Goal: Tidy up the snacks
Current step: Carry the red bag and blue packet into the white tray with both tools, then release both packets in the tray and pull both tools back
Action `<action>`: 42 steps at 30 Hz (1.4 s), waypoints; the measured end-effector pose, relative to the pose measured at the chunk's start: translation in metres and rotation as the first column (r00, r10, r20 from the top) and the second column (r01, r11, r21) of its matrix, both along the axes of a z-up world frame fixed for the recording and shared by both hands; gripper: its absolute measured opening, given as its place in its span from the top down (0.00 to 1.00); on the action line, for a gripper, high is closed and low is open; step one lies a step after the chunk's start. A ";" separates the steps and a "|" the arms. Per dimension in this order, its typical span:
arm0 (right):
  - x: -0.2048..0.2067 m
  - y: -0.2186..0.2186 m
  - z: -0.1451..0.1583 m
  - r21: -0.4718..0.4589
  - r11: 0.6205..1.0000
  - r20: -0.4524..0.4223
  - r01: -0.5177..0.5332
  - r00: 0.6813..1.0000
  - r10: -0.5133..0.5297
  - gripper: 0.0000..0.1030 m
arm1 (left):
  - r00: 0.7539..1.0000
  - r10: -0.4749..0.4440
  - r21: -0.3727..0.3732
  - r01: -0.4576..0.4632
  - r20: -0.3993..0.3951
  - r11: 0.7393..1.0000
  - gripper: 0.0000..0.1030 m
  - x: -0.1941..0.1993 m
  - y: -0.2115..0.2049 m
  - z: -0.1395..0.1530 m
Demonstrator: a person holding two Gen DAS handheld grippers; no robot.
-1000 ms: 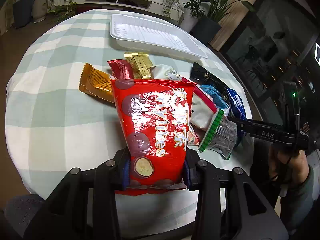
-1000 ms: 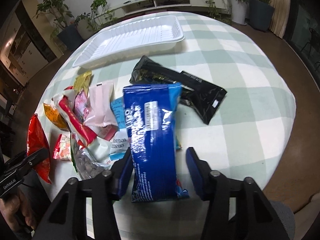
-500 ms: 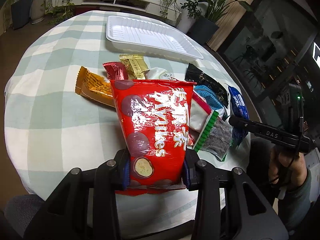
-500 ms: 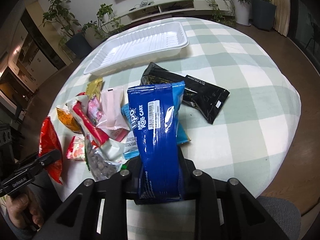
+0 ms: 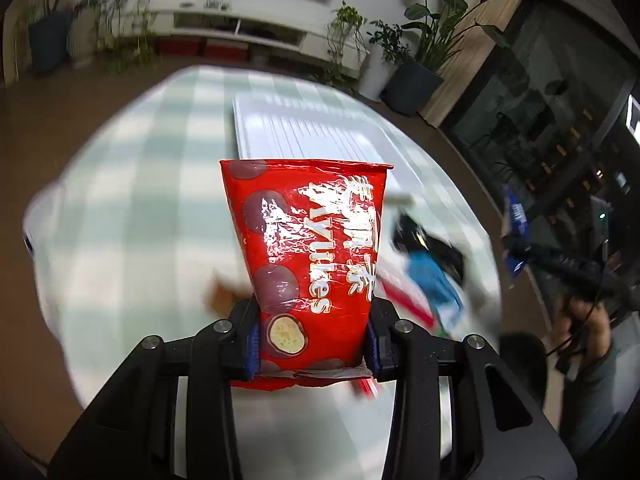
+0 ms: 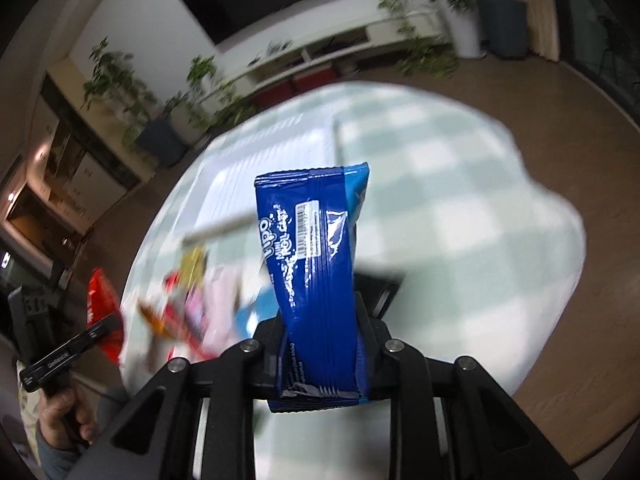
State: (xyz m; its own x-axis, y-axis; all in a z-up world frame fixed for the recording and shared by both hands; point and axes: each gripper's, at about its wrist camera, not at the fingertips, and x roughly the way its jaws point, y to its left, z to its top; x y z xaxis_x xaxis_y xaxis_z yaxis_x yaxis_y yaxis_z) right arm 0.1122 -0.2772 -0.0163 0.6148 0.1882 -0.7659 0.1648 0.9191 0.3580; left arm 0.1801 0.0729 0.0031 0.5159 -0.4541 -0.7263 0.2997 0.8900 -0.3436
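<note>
- Left wrist view: the left gripper (image 5: 313, 338) was clamped on the bottom of a red snack bag (image 5: 308, 256), which stood upright in the centre of the frame, its pads pressing both side edges.
- Behind the bag, in the upper middle of the frame, lay the white tray (image 5: 304, 128) on the green-and-white checked tablecloth (image 5: 132, 200); the background was blurred.
- To the right of the bag a blurred heap of other snacks (image 5: 428, 276) lay on the cloth, among them a light blue pack and a black one.
- At the right edge, a hand (image 5: 580, 320) held the right gripper, with a dark blue pack showing at its tip.
- Right wrist view: the right gripper (image 6: 320, 354) had just closed its jaws and pinched the lower end of a blue roll cake pack (image 6: 316, 264), which rose upright in the centre of the frame.
- The tray (image 6: 256, 172) sat blurred behind it, upper left of centre, on the checked cloth (image 6: 460, 200).
- At lower left lay the smeared snack heap (image 6: 188, 304), and beyond it the left gripper (image 6: 70, 354) showed with the red bag (image 6: 102, 304) at its tip.
- A black pack (image 6: 380, 288) lay just right of the blue pack.
</note>
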 end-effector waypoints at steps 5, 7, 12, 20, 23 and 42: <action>0.074 -0.016 0.025 -0.037 0.999 0.056 -0.016 0.998 0.018 0.74 | 1.000 -0.013 0.063 0.011 0.022 0.998 0.65 0.075 -0.016 0.025; 0.107 -0.008 0.026 -0.038 0.998 0.055 -0.056 0.997 0.058 0.74 | 0.999 -0.025 0.100 0.022 0.021 0.995 0.65 0.106 -0.031 0.029; 0.183 0.031 0.007 -0.081 0.985 -0.012 -0.154 0.988 0.154 0.74 | 0.998 -0.041 0.175 0.050 -0.053 0.983 0.65 0.172 -0.063 0.011; 0.237 0.049 -0.037 -0.155 0.970 -0.124 -0.188 0.978 0.170 0.74 | 0.989 -0.002 0.262 0.040 -0.146 0.964 0.65 0.218 -0.085 -0.051; 0.242 0.050 -0.053 -0.183 0.963 -0.156 -0.197 0.973 0.169 0.74 | 0.988 -0.005 0.285 0.049 -0.152 0.957 0.65 0.220 -0.092 -0.066; 0.237 0.055 -0.075 -0.229 0.951 -0.189 -0.208 0.968 0.166 0.59 | 0.988 -0.032 0.336 0.081 -0.151 0.938 0.51 0.214 -0.108 -0.079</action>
